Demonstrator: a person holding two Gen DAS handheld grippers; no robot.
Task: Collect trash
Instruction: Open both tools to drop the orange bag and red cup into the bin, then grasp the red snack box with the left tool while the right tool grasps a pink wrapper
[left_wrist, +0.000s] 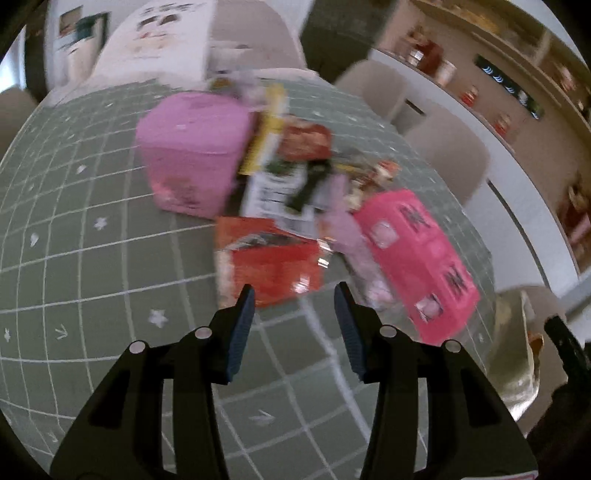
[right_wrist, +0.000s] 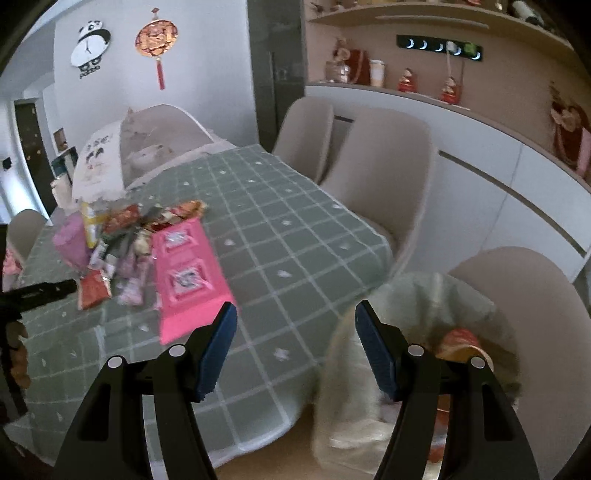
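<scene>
Left gripper (left_wrist: 295, 295) low over the red wrapper (left_wrist: 269, 258), jaws wide and empty; right gripper (right_wrist: 295, 314) out past the tabletop (right_wrist: 295, 236) edge, jaws wide, above the pale bag (right_wrist: 373, 369). Risk: snagging the green checked cloth, or dragging the loose trash pile (left_wrist: 295, 177) and pink box (left_wrist: 417, 258) off. Beige chairs (right_wrist: 388, 173) around; shelves behind.
</scene>
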